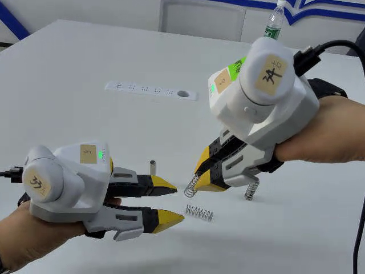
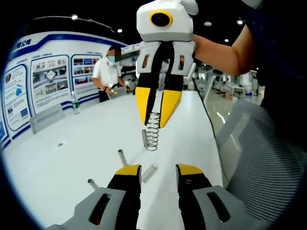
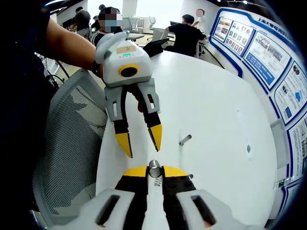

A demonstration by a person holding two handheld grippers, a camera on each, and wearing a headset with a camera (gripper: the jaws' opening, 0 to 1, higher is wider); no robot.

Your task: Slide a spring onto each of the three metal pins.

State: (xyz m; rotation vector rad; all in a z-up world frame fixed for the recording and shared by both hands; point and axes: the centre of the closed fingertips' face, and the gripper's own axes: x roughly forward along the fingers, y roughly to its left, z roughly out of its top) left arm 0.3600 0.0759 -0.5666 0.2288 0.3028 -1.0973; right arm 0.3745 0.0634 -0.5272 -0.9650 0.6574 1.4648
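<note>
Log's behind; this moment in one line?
right gripper shut on spring | left gripper open | second spring lying on table | one pin bare

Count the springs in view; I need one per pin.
3. One spring is clamped in the right hand-held gripper; a second spring lies on the table near the left hand-held gripper; a third spring stands upright behind the right one. Others may be hidden.

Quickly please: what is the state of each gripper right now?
Left gripper: open, holding nothing.
Right gripper: closed on a small coiled metal spring.
</note>
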